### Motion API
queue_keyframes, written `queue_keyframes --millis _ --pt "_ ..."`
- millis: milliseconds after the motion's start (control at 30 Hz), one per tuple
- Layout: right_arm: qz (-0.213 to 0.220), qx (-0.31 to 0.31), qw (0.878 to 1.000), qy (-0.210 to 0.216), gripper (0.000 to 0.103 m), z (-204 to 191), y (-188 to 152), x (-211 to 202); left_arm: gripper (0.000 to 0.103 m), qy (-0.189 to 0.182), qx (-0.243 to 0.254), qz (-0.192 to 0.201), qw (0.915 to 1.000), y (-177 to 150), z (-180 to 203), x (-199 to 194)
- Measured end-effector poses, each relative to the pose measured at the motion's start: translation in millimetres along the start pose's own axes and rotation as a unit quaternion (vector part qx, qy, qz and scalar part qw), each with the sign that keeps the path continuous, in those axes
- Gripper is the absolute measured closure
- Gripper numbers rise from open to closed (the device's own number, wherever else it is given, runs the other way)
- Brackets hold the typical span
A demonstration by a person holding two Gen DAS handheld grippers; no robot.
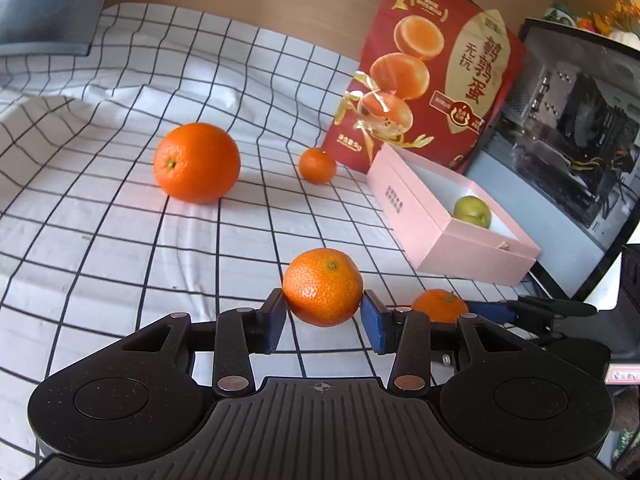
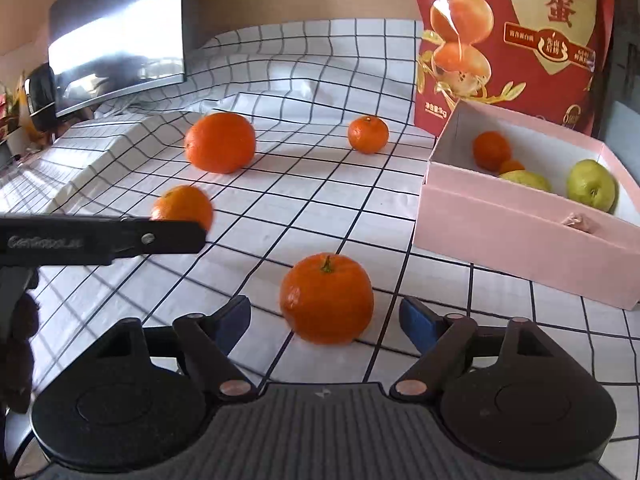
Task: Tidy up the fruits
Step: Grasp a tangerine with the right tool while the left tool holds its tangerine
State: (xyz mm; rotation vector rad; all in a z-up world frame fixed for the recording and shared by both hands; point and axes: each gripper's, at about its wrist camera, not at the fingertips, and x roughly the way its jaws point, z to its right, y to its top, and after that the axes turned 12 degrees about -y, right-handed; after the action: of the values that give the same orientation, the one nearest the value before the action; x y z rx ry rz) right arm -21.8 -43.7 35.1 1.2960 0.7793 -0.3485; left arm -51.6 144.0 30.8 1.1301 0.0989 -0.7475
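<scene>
Left wrist view: left gripper [image 1: 324,314] clamped on mandarin [image 1: 322,286], fruit lifted clear of checked cloth [image 1: 100,216]. Big orange [image 1: 197,162] and small mandarin [image 1: 317,165] seen further out on cloth; pink box [image 1: 440,240] placed to right, green fruit [image 1: 473,211] inside, red bag [image 1: 432,80] stood behind it. Right wrist view: right gripper [image 2: 325,320] held wide, stemmed mandarin [image 2: 327,298] framed between pads, not touched, resting on cloth. Box holds green and orange fruit.

Mandarin [image 1: 322,286] in left tool [image 1: 324,316]
</scene>
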Motion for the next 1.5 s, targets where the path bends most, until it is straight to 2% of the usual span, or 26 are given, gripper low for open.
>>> queue_keyframes --millis 200,400,600,700,767,967,1133,1233,1300,1467,1500 --pt "-0.007 0.004 1.0 -0.029 0.021 4.9 1.5 6.2 0.057 -0.028 0.004 -0.017 0.9995 -5.7 6.6 13.7" --pt "-0.009 -0.003 1.0 -0.019 0.017 23.3 -13.2 -12.2 0.057 -0.031 0.026 -0.036 0.9985 -14.0 20.4 28.3" --pt "-0.014 -0.009 0.999 -0.039 0.014 31.5 -26.7 -21.6 0.057 -0.01 0.034 -0.024 0.9991 -17.1 23.3 27.1" --pt "-0.016 -0.005 0.999 -0.04 0.008 34.2 -28.3 -21.7 0.057 -0.01 0.026 -0.02 0.9994 -16.8 19.9 27.0" --pt "-0.021 -0.012 0.999 -0.036 0.0 32.7 -29.2 -19.9 0.057 -0.01 0.025 -0.017 0.9995 -16.6 18.8 27.5" --pt "-0.03 -0.026 0.999 -0.022 0.0 35.1 -27.2 -19.2 0.057 -0.015 0.019 -0.009 0.9997 -18.7 16.1 26.6" --pt "-0.032 -0.02 0.999 -0.032 0.0 30.4 -26.4 -19.4 0.057 -0.021 0.009 -0.004 0.9997 -19.3 13.4 25.7" --pt "-0.031 -0.03 0.999 -0.016 0.0 24.2 -22.8 -17.1 0.057 -0.019 0.012 -0.004 0.9997 -19.9 14.4 25.9" --pt "-0.03 -0.03 0.999 -0.013 0.003 20.2 -19.7 -14.3 0.057 -0.02 0.011 -0.004 0.9997 -19.9 14.4 25.8" --pt "-0.019 -0.034 0.999 -0.004 0.034 13.2 -8.6 -10.6 0.057 -0.025 0.004 -0.002 0.9997 -19.9 12.1 25.4" --pt "-0.02 -0.031 0.999 0.0 0.035 13.9 -6.6 -9.7 0.057 -0.026 0.003 -0.001 0.9997 -20.1 11.3 25.1"
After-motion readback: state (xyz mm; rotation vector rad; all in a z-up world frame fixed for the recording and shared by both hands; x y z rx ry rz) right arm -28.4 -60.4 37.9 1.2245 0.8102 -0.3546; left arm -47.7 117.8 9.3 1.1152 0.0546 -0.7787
